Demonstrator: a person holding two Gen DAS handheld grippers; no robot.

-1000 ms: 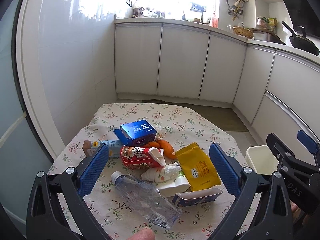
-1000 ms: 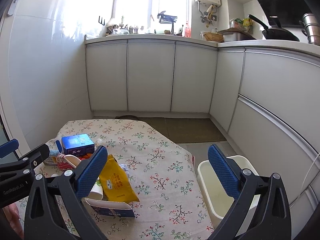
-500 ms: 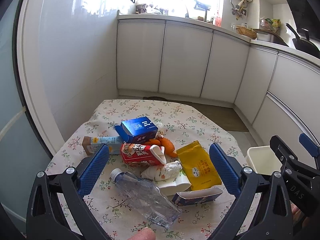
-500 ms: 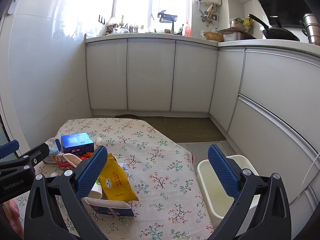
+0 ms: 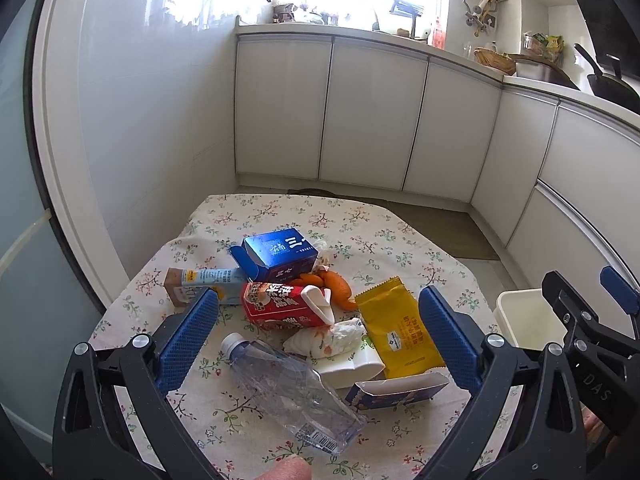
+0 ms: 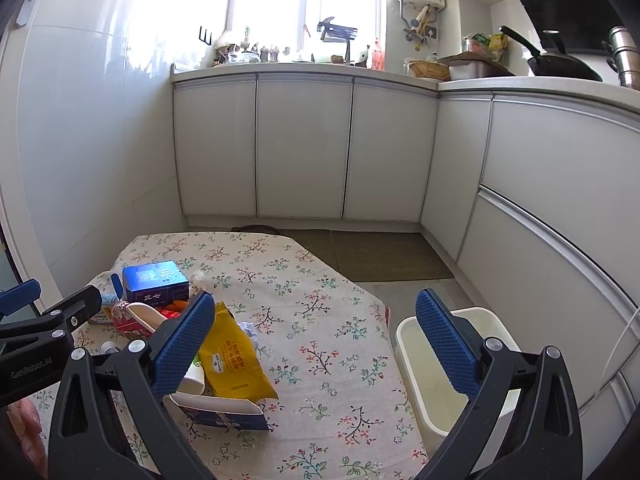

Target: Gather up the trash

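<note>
on the flowered tablecloth [image 5: 376, 236] the trash lies heaped together near the table's left half: a clear plastic bottle [image 5: 288, 388] on its side with a white cap and a barcode label at its base, a red carton [image 5: 280, 306] with white chinese writing and its spout torn open, a blue box [image 5: 278, 254] with white characters i cannot read and one flap hanging loose, and a pale blue and brown carton [image 5: 200, 284] lying flat to the left. orange peel [image 5: 332, 284] sits between the blue box and a yellow snack packet [image 5: 400, 332], whose small printing and round logo are too fine to read. a crumpled tissue [image 5: 328, 336] rests against a white cup-like piece [image 5: 352, 366], and a flattened blue and white box [image 5: 396, 390] lies open at the near edge. the left gripper [image 5: 316, 340] hangs above the heap with its blue pads spread wide, holding nothing; a fingertip [image 5: 286, 470] shows at the bottom edge. the right gripper [image 6: 316, 344] is likewise spread wide and empty, over the table's right side, with the yellow packet just beside its left pad. its frame reads "das" in the left view, and the left gripper's frame reads "genrobot.ai" in the right view. a white bin [image 6: 412, 360] stands on the floor just beside the table's right edge. white cabinets [image 6: 304, 148] line the walls, with a black pan [image 6: 560, 64] on the counter.
</note>
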